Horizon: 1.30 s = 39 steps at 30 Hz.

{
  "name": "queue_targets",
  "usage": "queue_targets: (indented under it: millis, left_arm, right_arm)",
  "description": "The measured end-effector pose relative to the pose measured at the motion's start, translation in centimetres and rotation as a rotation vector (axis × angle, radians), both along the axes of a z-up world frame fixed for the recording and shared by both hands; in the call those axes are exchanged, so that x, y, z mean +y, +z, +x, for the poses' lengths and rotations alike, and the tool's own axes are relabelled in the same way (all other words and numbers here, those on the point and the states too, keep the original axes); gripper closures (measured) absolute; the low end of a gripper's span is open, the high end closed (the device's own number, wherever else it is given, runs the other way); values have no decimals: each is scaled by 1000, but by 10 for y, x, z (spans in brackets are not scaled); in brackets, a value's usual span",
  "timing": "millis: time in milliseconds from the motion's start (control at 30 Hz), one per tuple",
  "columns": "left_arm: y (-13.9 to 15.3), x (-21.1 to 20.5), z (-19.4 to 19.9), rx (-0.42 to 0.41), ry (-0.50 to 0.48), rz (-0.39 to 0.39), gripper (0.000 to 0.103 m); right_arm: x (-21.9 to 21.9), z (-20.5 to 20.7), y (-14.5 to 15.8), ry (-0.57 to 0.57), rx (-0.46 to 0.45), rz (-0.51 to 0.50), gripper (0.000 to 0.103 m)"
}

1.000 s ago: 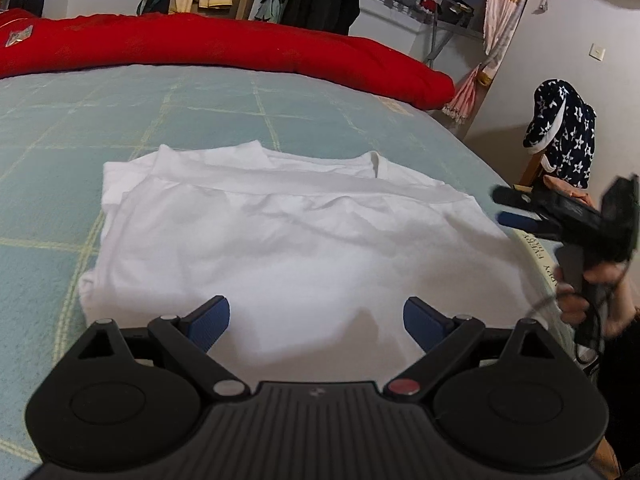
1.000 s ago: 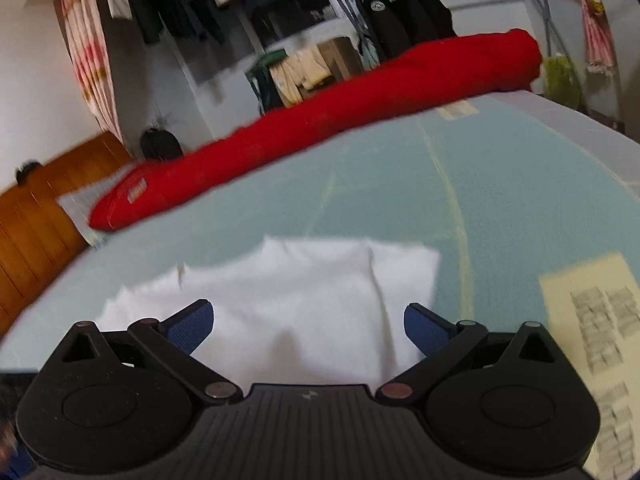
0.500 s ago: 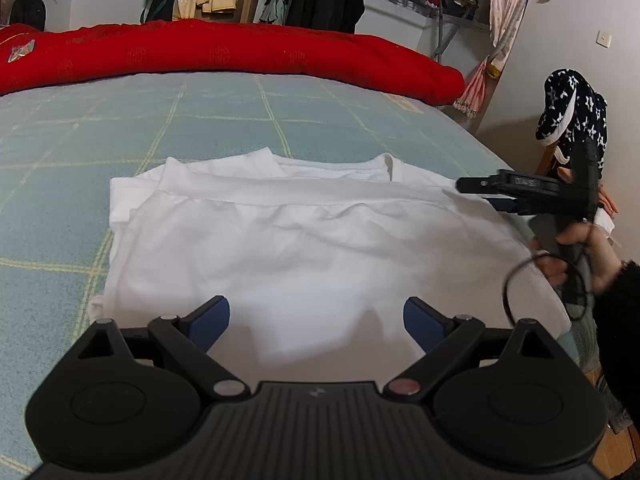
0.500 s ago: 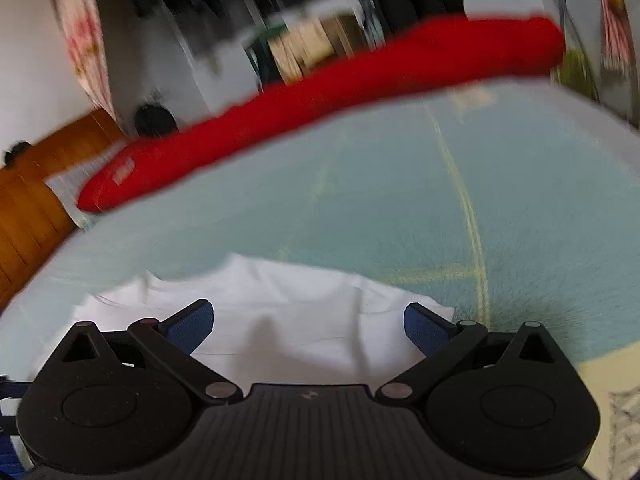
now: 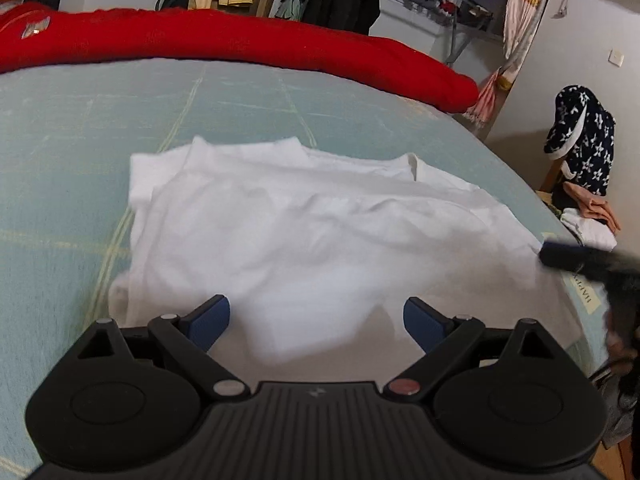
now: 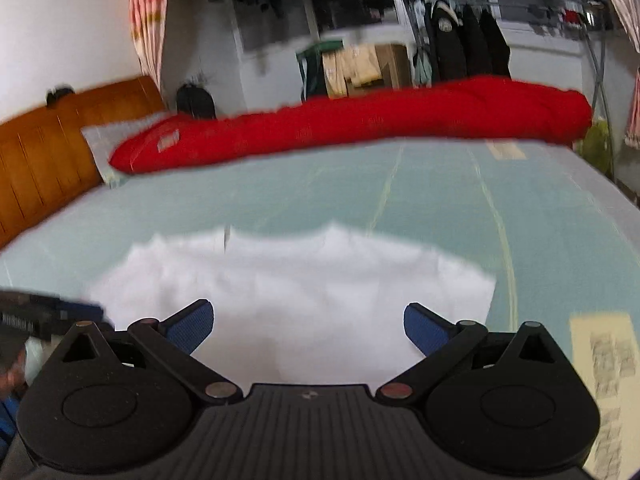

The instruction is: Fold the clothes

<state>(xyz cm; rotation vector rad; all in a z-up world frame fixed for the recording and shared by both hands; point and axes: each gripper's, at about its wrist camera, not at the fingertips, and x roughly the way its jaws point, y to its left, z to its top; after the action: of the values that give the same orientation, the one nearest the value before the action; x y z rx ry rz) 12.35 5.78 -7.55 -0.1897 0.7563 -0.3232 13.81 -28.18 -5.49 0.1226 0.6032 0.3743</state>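
T-shirt [image 5: 320, 240], white, lay crosswise just beyond both grippers, left gripper [image 5: 316, 320] and right gripper [image 6: 306, 326] both spread apart and empty.

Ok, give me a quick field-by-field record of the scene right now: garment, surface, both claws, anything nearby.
garment: white T-shirt, lying partly folded, wrinkled
surface: pale green bed sheet
left claw: open, above near hem, holding nothing
right claw: open, above the shirt, holding nothing; its tip is at the shirt's right edge in the left wrist view
far side: red quilt rolled along the bed
off bed: star-patterned dark garment, small clothes pile below it
image quality: both views motion-blurred
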Motion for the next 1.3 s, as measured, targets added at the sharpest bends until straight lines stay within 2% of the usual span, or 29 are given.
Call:
queue_targets:
  millis: [67,167,300,433,567,600,700,733,800,900,967,1033,1100,1133,1233,1300]
  left_arm:
    - [0,4,-6,4,-2,-9,9]
    - [12,14,-11,-7,6,-37,9]
    - [29,28,8,-77,48,-47,7]
    - [19,33,44,-67,64,-46,7]
    - [-4,46,65,-23,84,-69,7]
    - [-2,47,65,-31,85,-60,7]
    - [14,47,63,-58,117,38,7]
    - [20,51,64,-75,131,34,7]
    - [26,61,72,-80,118,-44,7]
    - [19,66,98,-16,88,-130,6]
    - [8,64,113,10,78,-133,6]
    - [-2,66,125,35,111,-115,7]
    - [-6,73,132,44,134,-144,7]
    - [-1,75,133,41,154,-150,7]
    - [18,73,128,-3,176,-98,7]
    - [22,74,130,-2,128,-156,6]
  right_arm:
    - [1,-2,-17,-38,65,13,0]
    - [-2,-12,-27,-57,36,43,0]
    - [3,-6,-29,-68,44,17,0]
    - [10,-8,-33,-62,28,-30,0]
    - [16,-12,-36,-58,8,-79,0]
    - [18,-13,-37,-53,5,-97,0]
    - [22,-13,-38,-40,-1,-142,0]
    - [22,-13,-38,-39,-2,-146,0]
    - [22,-13,-39,-39,-3,-153,0]
    - [22,-13,-40,-38,-3,-157,0]
    - [22,-14,-39,-35,-5,-160,0]
    - [22,-14,-40,-30,-6,-161,0]
    - [21,-14,-39,-23,-4,-163,0]
    - [21,-14,-39,-22,-2,-163,0]
    - [21,-13,-39,-22,1,-163,0]
    - [22,-14,-39,-25,-1,-167,0]
